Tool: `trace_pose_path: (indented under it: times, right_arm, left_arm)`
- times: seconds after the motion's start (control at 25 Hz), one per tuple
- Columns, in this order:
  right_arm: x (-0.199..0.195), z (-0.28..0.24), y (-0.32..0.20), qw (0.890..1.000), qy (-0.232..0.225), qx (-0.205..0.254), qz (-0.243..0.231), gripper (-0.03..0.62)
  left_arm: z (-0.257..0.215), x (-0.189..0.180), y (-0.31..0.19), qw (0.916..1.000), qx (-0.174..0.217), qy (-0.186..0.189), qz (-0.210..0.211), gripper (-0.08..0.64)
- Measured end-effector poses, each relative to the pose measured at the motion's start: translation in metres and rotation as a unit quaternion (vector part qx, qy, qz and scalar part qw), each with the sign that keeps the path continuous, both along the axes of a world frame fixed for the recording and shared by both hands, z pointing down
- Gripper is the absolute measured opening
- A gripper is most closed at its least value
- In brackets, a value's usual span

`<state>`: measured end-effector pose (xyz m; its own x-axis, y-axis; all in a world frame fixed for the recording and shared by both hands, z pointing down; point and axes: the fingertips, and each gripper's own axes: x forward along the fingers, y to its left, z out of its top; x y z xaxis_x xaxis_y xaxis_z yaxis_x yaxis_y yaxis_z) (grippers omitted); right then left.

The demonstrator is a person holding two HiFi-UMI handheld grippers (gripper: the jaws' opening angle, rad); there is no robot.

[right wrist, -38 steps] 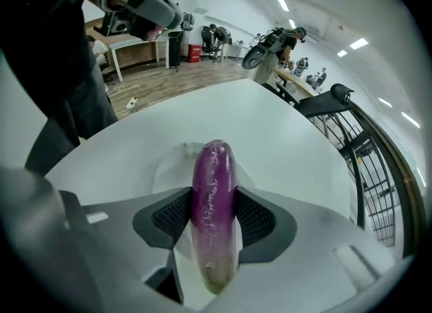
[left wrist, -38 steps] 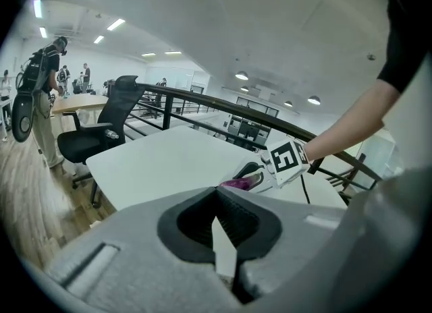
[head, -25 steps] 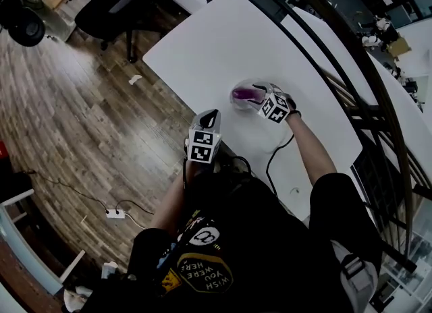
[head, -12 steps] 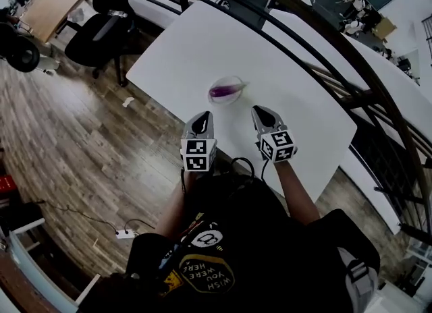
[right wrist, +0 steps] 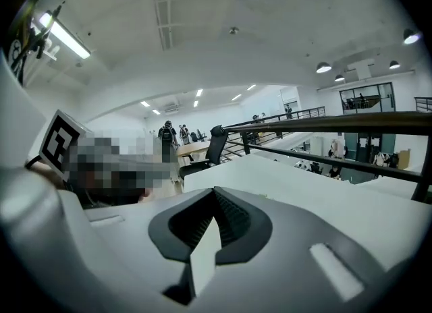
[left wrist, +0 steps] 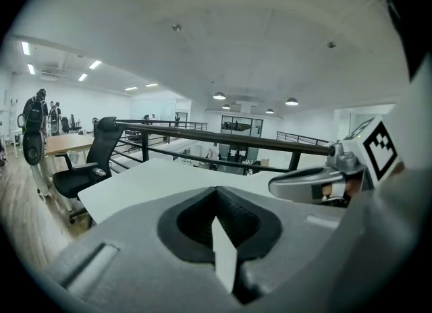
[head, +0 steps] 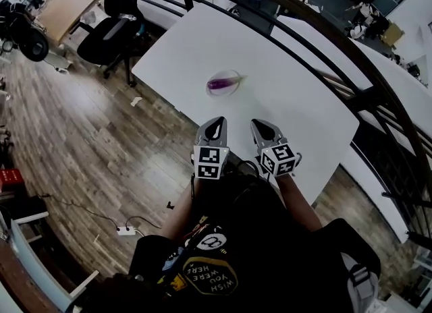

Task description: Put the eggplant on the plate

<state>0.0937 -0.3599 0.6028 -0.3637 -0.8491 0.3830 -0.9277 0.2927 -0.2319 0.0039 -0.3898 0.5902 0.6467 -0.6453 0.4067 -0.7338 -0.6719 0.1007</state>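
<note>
Closest to me, both grippers sit low over the near edge of the table, just in front of the person's body, side by side and pointing away across the top. My left gripper has its jaws pressed together with nothing between them. Its own view shows only the two dark pads meeting and bare table beyond. My right gripper reads the same: jaws fully together and empty, with nothing pinched in the pads.

Further out, toward the far left part of the white table, the eggplant lies on its side in the clear plate, well apart from both grippers. From the head view it appears to sit wholly within the rim, with what looks like the stem end toward the right. The plate is small in frame, though, and I can't tell how flat the eggplant rests.

I judge the placing done, so the step in hand is simply a clean finish. To do that well I would hold both grippers closed and steady, clear of the plate. I would also avoid sweeping low across the table, where a jaw tip could nudge the dish. There is no need to reach out unless the eggplant were overhanging, and I see no sign of that.

Beyond the table runs a dark railing, and an office chair stands on the wood floor to the far left.
</note>
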Motion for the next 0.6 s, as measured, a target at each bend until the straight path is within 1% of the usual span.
trace_pose_path:
  times: [0.12, 0.36, 0.6]
  right_arm:
    - [-0.002, 0.004, 0.007, 1.0, -0.004, 0.0, -0.004, 0.003]
    - [-0.001, -0.007, 0.017, 1.0, -0.013, 0.013, -0.013, 0.003]
    - [-0.005, -0.007, 0.026, 0.999, 0.002, 0.02, -0.03, 0.003]
  left_arm:
    - [0.005, -0.007, 0.009, 0.9999, -0.002, -0.009, -0.008, 0.005]
    - [0.0, -0.007, 0.021, 0.9998, 0.001, -0.008, -0.02, 0.005]
    - [0.0, -0.006, 0.029, 0.9997, 0.005, -0.006, -0.021, 0.005]
